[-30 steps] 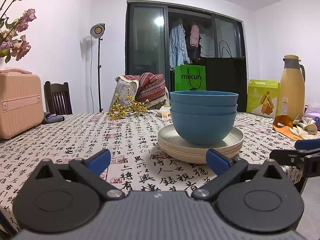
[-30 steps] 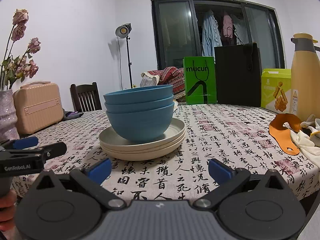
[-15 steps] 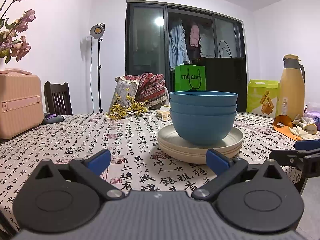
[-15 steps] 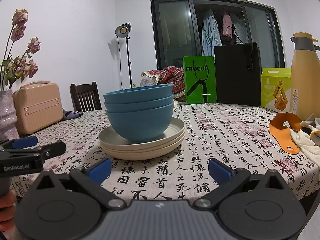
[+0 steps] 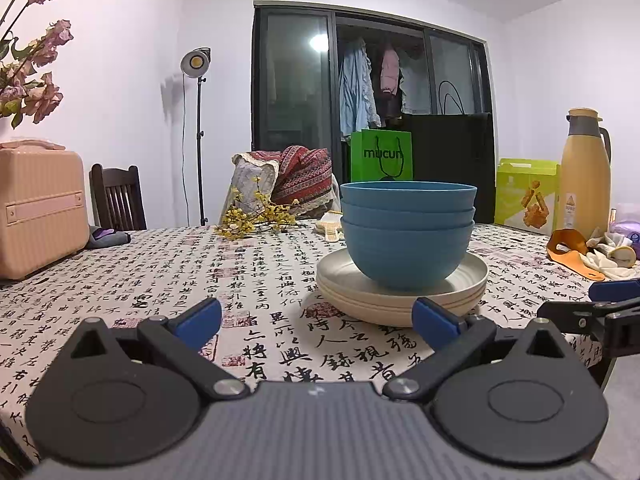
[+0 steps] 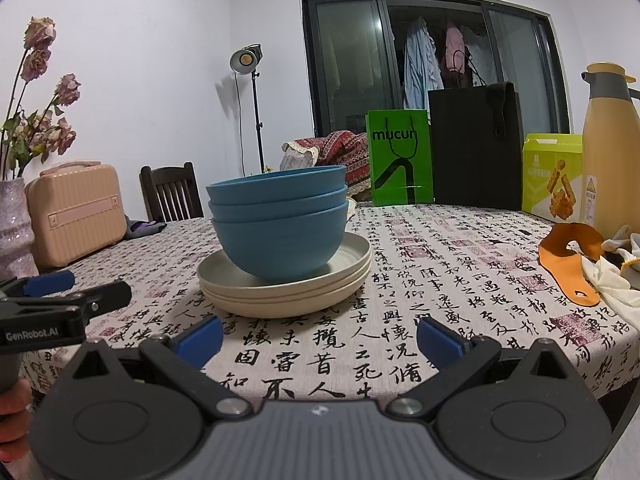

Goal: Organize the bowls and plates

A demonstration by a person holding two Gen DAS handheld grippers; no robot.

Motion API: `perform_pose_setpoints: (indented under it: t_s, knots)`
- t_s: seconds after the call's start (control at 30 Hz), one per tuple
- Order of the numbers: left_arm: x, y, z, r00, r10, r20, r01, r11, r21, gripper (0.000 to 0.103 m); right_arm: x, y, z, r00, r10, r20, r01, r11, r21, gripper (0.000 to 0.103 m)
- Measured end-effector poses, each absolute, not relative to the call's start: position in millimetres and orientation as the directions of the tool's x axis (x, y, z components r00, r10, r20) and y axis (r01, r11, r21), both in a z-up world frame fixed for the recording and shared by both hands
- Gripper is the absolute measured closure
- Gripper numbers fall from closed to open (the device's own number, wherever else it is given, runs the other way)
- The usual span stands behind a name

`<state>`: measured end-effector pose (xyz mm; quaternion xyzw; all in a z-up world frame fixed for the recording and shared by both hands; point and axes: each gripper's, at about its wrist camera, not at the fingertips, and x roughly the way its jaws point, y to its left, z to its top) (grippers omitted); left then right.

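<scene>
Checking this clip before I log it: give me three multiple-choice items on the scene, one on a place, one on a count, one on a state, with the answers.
1. Where do the blue bowls sit?
A. on the stack of cream plates
B. on the bare tablecloth
C. on the pink case

2. How many blue bowls are nested?
A. one
B. three
C. five

3. How do the left gripper and right gripper stand?
A. both shut on a bowl
B. one shut on a plate
C. both open and empty

Answers:
1 A, the lowest bowl rests in the top plate.
2 B, three rims show.
3 C, wide gaps, nothing between the fingers.
</scene>
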<state>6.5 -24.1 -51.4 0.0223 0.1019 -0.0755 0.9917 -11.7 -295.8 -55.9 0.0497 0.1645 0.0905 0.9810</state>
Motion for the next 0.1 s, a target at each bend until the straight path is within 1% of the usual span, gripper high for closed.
perform_pose_setpoints:
  t_s: [0.1]
  knots:
    - [6.0,-22.9,-51.5,0.967,-0.149,-0.206,0.157,0.987,0.026,0.000,-11.8,-294.4,-56.9,0.928,0.196,-0.316,-0.163,0.978,0.128,0.000]
